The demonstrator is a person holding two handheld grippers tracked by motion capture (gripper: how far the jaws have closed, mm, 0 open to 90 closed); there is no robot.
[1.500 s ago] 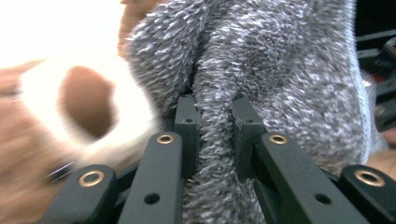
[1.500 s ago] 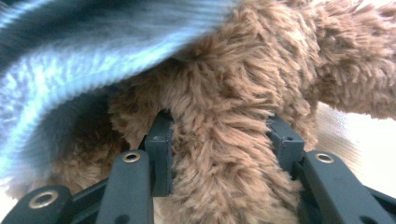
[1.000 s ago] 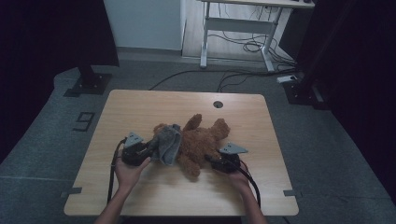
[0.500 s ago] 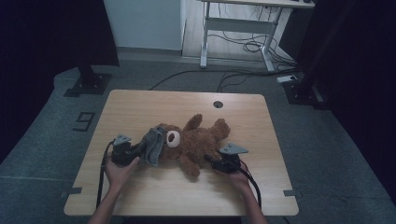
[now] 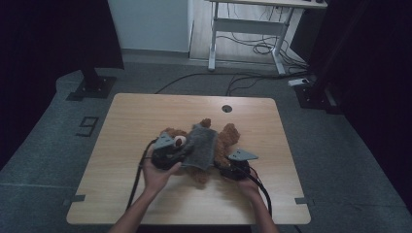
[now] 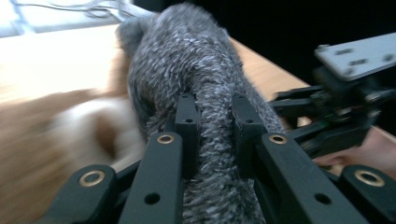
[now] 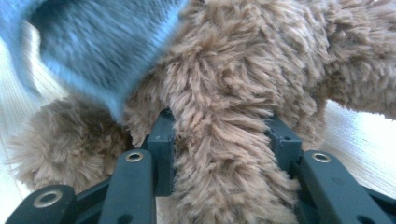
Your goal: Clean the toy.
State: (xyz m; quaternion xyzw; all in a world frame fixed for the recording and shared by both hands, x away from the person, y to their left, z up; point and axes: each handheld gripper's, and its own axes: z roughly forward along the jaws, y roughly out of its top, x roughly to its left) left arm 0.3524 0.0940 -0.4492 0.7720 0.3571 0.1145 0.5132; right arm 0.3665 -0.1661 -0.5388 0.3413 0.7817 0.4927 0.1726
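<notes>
Wooden table [image 5: 145,116], brown teddy bear [image 5: 228,136] lying on it

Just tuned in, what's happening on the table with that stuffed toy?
A person is dressing a fluffy brown teddy bear on the light wooden table. The left gripper is shut on a fold of a small grey knitted garment, which lies stretched across the bear's body next to its head. The right gripper is shut on one of the bear's furry limbs and holds the toy down. The garment drapes over the bear rather than being fully on.
</notes>
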